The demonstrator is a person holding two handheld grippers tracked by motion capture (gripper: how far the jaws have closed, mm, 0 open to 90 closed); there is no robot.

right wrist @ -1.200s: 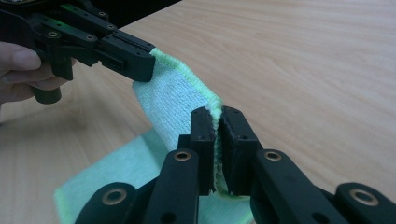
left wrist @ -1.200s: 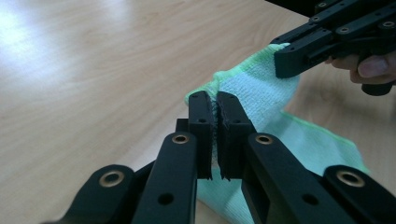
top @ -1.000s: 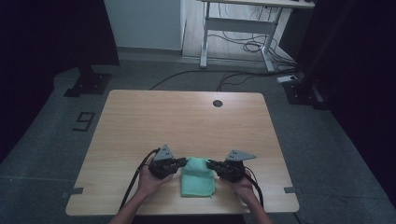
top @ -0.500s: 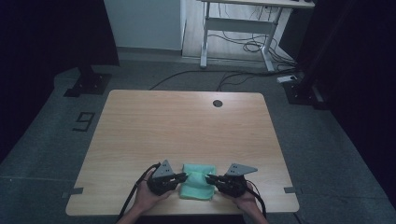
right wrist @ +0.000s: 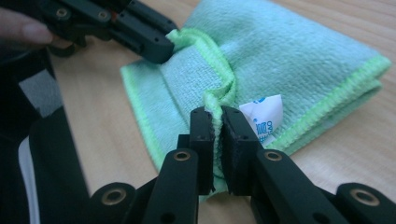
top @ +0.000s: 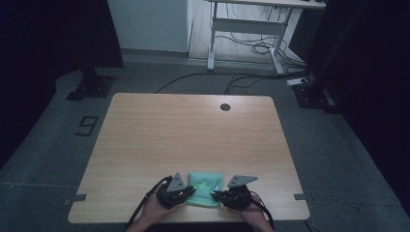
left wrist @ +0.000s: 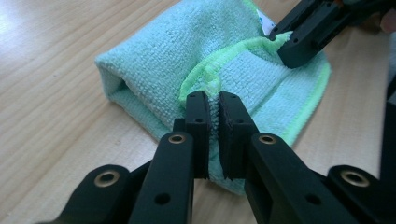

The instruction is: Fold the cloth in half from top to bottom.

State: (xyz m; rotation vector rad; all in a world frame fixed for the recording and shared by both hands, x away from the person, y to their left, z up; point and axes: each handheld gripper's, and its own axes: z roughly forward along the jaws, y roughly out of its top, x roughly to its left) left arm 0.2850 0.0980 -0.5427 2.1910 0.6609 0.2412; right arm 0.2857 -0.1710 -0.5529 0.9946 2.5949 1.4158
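High view: both grippers' fingers (left wrist: pixel 198 116) clamp cloth (top: pixel 205 188).

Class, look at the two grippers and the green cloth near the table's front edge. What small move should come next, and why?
Probably lower the pinched hem flat and open the jaws. Both the left gripper and the right gripper are shut on the top layer's edge of the green microfibre cloth, which is already doubled over on the wooden table, with its hem bunched up between them.
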